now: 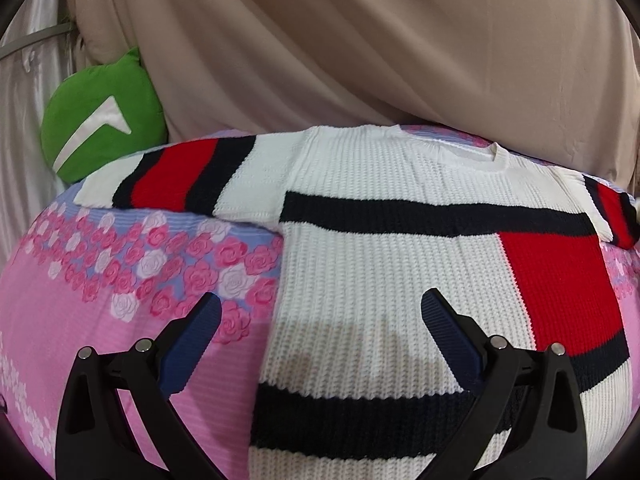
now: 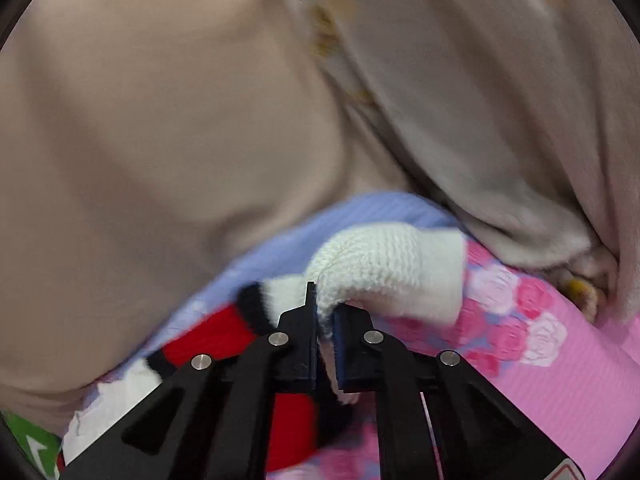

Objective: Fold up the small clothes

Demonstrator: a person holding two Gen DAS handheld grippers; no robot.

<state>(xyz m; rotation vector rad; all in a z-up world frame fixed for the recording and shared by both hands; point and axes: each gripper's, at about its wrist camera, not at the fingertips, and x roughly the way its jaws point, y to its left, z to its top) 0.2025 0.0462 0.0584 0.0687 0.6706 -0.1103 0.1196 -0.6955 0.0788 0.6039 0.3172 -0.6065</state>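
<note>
A small white knit sweater (image 1: 384,248) with navy stripes and a red block lies flat on the pink floral bedspread (image 1: 100,320). Its left sleeve (image 1: 176,176) is spread out sideways. My left gripper (image 1: 320,312) is open and hovers above the sweater's lower left edge, holding nothing. In the right wrist view my right gripper (image 2: 326,312) is shut on the white cuff of the sweater's right sleeve (image 2: 384,272), which is lifted and curls over the fingers. The striped part of that sleeve (image 2: 224,332) trails to the left.
A beige blanket (image 1: 360,48) is heaped along the far side of the bed. A green cushion (image 1: 104,120) with a white chevron sits at the far left. A fuzzy grey-beige blanket (image 2: 500,128) lies at the right in the right wrist view.
</note>
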